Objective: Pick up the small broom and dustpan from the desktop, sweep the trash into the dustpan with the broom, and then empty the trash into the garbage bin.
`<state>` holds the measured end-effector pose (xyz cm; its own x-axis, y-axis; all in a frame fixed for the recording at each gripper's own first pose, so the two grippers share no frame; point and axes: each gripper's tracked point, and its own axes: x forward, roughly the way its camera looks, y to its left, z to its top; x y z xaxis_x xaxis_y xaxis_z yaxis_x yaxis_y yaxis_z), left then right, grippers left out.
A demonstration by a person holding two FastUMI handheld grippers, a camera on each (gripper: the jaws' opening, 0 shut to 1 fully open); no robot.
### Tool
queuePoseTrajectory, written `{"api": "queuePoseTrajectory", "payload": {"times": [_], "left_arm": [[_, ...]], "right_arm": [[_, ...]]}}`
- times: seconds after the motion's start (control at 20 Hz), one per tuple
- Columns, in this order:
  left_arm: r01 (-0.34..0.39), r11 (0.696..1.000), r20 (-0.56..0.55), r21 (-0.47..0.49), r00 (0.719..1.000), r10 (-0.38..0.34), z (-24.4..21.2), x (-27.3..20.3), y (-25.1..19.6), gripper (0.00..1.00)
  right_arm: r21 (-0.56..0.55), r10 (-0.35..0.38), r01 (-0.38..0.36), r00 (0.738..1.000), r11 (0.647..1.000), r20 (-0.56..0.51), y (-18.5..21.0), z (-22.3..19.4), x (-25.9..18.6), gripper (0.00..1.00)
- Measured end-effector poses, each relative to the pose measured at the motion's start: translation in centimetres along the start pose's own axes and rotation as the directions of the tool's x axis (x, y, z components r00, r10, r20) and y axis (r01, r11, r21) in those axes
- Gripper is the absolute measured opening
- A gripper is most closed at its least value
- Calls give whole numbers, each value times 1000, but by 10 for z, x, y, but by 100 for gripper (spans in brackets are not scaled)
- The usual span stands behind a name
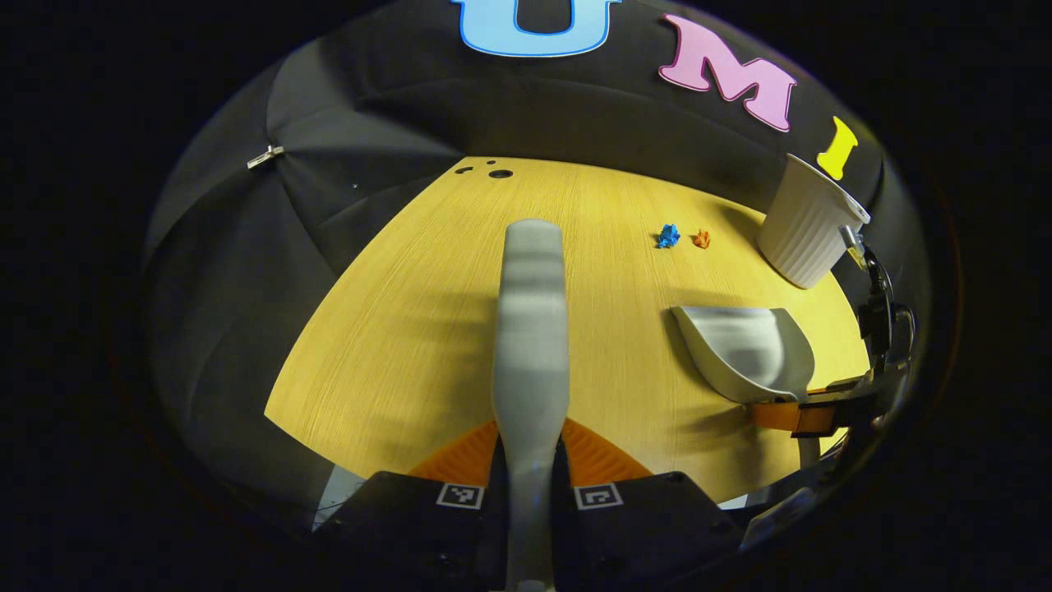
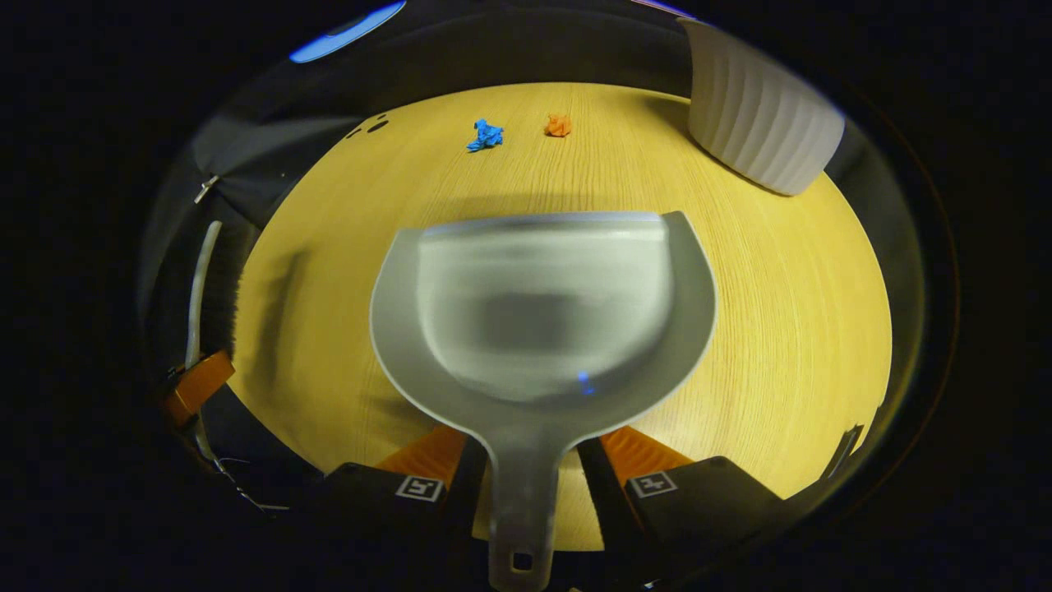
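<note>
1. Grey plastic runs up the middle of the left gripper view: the broom (image 1: 531,329), seen along its back, with its handle clamped between the fingers of the left gripper (image 1: 530,469), which are closed tight against it on both sides.
2. The broom sticks out forward over the yellow wooden table (image 1: 394,345); whether its far end touches the wood cannot be told.
3. In the right gripper view the right gripper (image 2: 526,469) grips the handle of the grey dustpan (image 2: 542,312), one finger pressed on each side of the narrow neck.
4. The dustpan's scoop opens away from the camera, its front lip towards the trash; it is blurred, and whether it rests on the table cannot be told.
5. Two bits of crumpled trash lie near each other on the far part of the table: a blue scrap (image 2: 486,136) and an orange scrap (image 2: 558,125), well apart from the dustpan's lip.
6. A white ribbed bin (image 2: 760,123) stands at the far right of the table, beyond the dustpan.
7. The left gripper view takes in the dustpan from the side, at the right, with the other gripper holding it.
8. The right gripper view catches the broom side-on at its left edge, bristles dark along it.
</note>
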<state>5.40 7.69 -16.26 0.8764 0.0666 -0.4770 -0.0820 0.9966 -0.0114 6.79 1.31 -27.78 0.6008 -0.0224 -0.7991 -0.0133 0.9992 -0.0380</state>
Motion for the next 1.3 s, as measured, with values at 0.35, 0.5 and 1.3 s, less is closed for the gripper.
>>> {"api": "queuePoseTrajectory", "payload": {"times": [0.35, 0.5, 1.3], "left_arm": [[25, 1000, -37, 0, 999, -25, 15, 23, -24, 26], [31, 995, -48, 99, 999, -26, 42, 47, -26, 25], [164, 850, -216, 501, 974, -61, 193, 223, -125, 26]], "right_arm": [[8, 102, -102, 995, 995, -8, -1, 0, -6, 37], [16, 126, -126, 992, 992, -11, -6, 0, -7, 39], [-164, 103, -108, 994, 981, -44, -105, 5, -19, 34]]}}
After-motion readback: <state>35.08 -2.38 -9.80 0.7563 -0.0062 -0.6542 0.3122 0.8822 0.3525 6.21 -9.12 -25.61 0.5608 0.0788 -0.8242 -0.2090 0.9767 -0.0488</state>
